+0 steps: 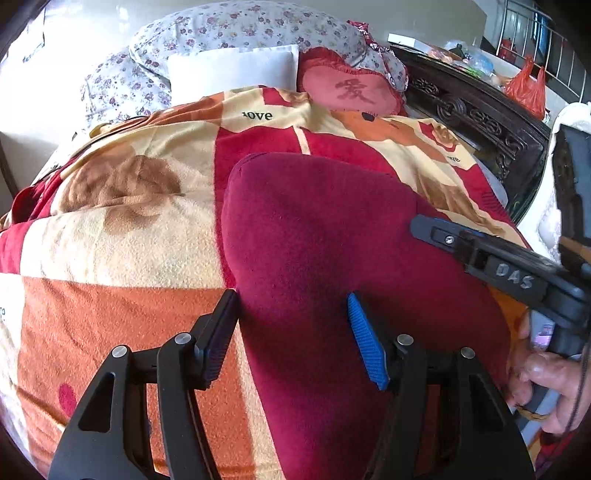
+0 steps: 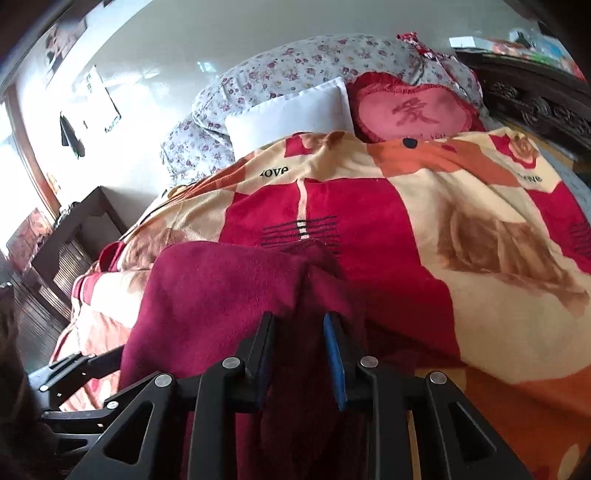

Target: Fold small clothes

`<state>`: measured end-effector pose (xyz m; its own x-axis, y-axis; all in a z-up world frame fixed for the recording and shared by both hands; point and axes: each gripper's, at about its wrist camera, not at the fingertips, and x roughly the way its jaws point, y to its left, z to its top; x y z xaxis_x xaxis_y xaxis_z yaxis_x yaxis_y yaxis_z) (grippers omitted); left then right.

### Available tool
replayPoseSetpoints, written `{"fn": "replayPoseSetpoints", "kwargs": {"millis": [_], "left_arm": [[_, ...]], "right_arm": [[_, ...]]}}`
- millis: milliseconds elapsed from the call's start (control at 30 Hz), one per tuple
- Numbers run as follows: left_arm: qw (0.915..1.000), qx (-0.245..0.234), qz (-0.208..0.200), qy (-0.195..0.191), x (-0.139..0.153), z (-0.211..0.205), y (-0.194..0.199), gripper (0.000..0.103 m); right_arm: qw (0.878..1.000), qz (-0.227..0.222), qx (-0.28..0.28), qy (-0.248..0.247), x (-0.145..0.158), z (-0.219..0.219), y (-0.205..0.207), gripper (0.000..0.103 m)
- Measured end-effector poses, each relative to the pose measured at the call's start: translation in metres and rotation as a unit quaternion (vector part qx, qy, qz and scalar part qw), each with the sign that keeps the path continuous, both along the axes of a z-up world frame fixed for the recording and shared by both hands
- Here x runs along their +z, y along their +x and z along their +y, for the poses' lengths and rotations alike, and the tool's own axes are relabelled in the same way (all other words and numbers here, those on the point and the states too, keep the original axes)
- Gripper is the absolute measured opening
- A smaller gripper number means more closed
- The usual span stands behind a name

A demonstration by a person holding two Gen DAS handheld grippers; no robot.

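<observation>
Your left gripper (image 1: 293, 332) sits at the bottom center of the left wrist view, jaws spread wide. The dark red fleece garment (image 1: 325, 236) lies under and between them, but the pads stand clear of it: the black pad hangs at the cloth's left edge, the blue pad (image 1: 367, 350) over its middle. Nothing pinched there.

That garment fills the center and lower right of this view, spread on the bear-print blanket (image 1: 110, 236). In from the right edge comes your right gripper (image 1: 436, 230), tip resting low over the cloth, with your hand (image 1: 543, 384) on its grip at the lower right.

Over to the right wrist view: the right gripper (image 2: 299, 332) is at the bottom center, jaws drawn narrow with a raised ridge of the garment (image 2: 221, 288) running up between them. Whether the pads are actually biting the fabric, I cannot tell. The left gripper (image 2: 68, 363) peeks in at the lower left, beside the cloth's edge.

Across the top of both views: a white pillow (image 1: 236, 68), a red heart-shaped cushion (image 1: 351, 90) to its right, a floral quilt (image 1: 240, 26) behind, and the dark carved headboard (image 1: 476, 114) at upper right.
</observation>
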<state>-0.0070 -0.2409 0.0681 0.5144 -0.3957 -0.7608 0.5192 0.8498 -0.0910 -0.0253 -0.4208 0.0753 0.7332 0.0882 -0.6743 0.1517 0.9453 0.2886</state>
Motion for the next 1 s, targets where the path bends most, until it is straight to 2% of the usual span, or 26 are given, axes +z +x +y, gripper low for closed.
{"fn": "replayPoseSetpoints", "kwargs": {"millis": [167, 233, 267, 300, 433, 567, 667, 700, 767, 833, 933, 1000], "left_arm": [[1.0, 0.004, -0.001, 0.0, -0.001, 0.002, -0.001, 0.061], [1.0, 0.006, -0.001, 0.0, -0.001, 0.002, -0.002, 0.061], [1.0, 0.007, -0.001, 0.001, -0.001, 0.002, -0.002, 0.061], [1.0, 0.008, -0.002, 0.002, -0.001, 0.001, -0.003, 0.061], [0.9999, 0.01, -0.004, 0.007, -0.001, -0.001, -0.005, 0.063], [0.9999, 0.005, 0.006, 0.009, 0.0, 0.002, -0.007, 0.063], [0.9993, -0.005, 0.033, -0.016, 0.003, 0.013, -0.008, 0.063], [0.9983, -0.011, 0.048, -0.031, 0.003, 0.019, -0.009, 0.063], [0.9954, -0.022, 0.072, -0.06, 0.002, 0.032, -0.012, 0.063], [0.9925, -0.024, 0.09, -0.079, -0.001, 0.042, -0.015, 0.064], [0.9853, -0.029, 0.119, -0.119, -0.008, 0.052, -0.019, 0.078], [0.98, -0.034, 0.143, -0.134, -0.016, 0.052, -0.02, 0.08]], "right_arm": [[1.0, 0.003, 0.01, -0.001, 0.024, 0.011, -0.025, 0.029], [1.0, 0.004, 0.011, -0.012, 0.029, 0.018, -0.039, 0.036], [1.0, 0.006, 0.009, -0.018, 0.029, 0.021, -0.047, 0.043], [1.0, 0.008, 0.008, -0.02, 0.028, 0.024, -0.054, 0.046], [0.998, 0.04, -0.01, -0.05, 0.006, 0.025, -0.061, 0.047], [0.998, 0.045, -0.025, -0.02, -0.012, 0.009, -0.059, 0.06], [0.998, 0.035, -0.03, 0.043, -0.01, -0.005, -0.066, 0.06], [0.998, 0.03, -0.028, 0.054, -0.01, -0.008, -0.068, 0.065], [0.998, 0.027, -0.025, 0.058, -0.011, -0.012, -0.07, 0.074], [0.997, 0.026, -0.019, 0.065, -0.014, -0.015, -0.069, 0.077], [0.995, 0.03, -0.005, 0.095, -0.022, -0.021, -0.064, 0.083], [0.992, 0.036, 0.007, 0.12, -0.032, -0.023, -0.057, 0.084]]}}
